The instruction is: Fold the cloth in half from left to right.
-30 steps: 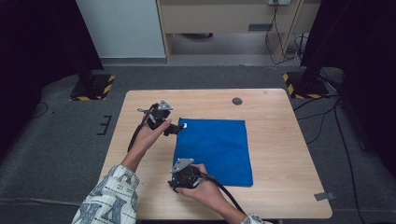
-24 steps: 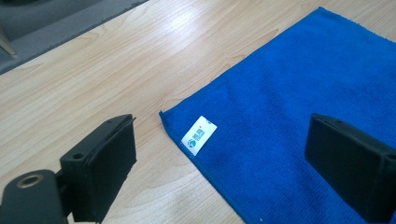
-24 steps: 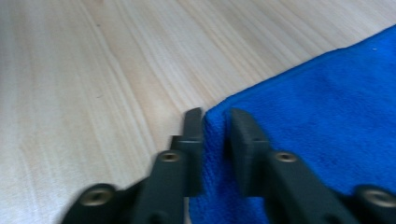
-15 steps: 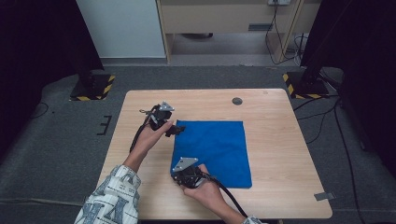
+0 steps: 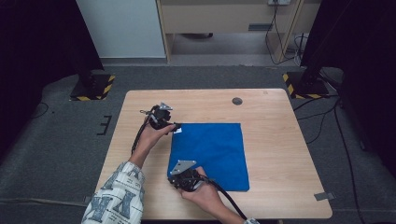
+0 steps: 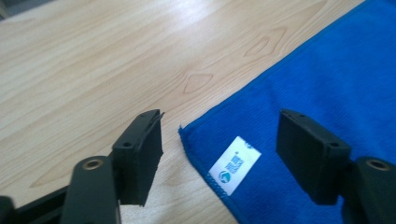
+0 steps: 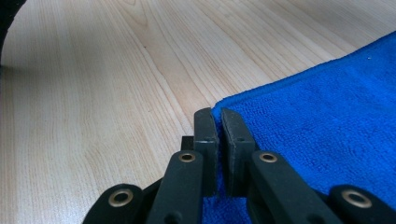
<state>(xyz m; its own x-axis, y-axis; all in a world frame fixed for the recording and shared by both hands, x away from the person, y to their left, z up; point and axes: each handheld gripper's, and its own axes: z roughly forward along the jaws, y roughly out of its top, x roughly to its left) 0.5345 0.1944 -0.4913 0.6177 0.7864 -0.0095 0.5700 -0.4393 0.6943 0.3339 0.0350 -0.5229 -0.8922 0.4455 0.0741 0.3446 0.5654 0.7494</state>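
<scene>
My right gripper (image 7: 215,114) is pinched tight on the near left corner of the blue cloth (image 5: 212,151), which lies flat across the middle of the table (image 5: 275,140). My left gripper (image 6: 219,140) straddles the far left corner beside the white label (image 6: 235,164), fingers (image 6: 144,156) just closing in, not yet gripping. Next, I reckon: clamp that corner, then lift both together.

Wooden table (image 5: 280,154), blue cloth (image 5: 215,149) lying flat

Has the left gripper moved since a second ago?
Yes. The left gripper has come nearer the flat blue cloth's labelled corner, its jaws closing with that corner between them.
</scene>
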